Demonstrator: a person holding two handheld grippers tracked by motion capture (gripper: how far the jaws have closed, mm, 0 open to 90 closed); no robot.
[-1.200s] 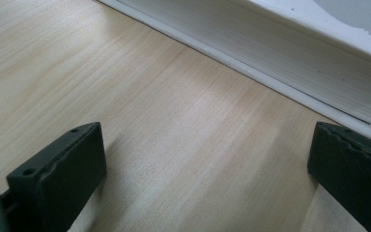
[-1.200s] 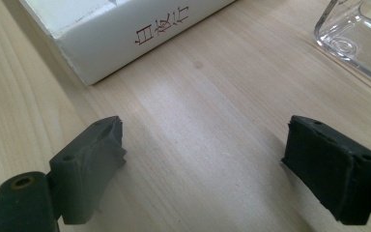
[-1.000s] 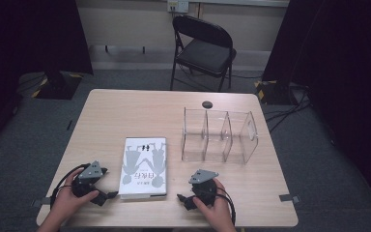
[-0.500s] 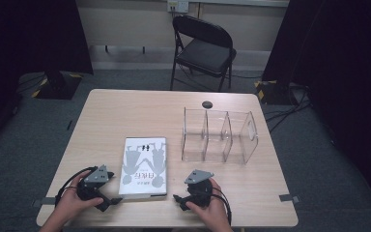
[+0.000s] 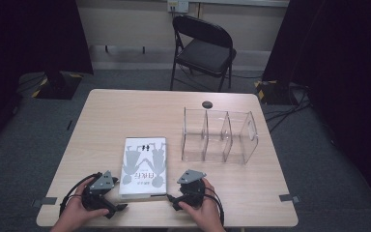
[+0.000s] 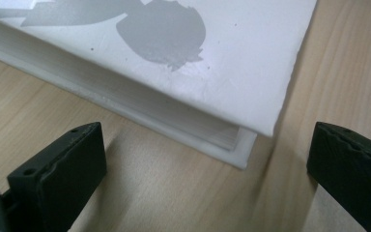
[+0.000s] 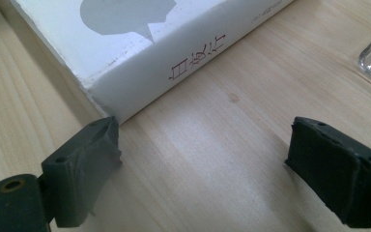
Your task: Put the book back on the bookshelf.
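Left gripper: jaws spread wide, empty, straddling the near page-edge corner of the white book. Right gripper: jaws wide apart, empty; book's spine corner just ahead of one jaw, lettering legible here. High view adds clear divider rack beyond the right gripper.

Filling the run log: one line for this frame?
left gripper: open, at book near-left corner | right gripper: open, at near-right corner | book: flat on table | organizer: empty
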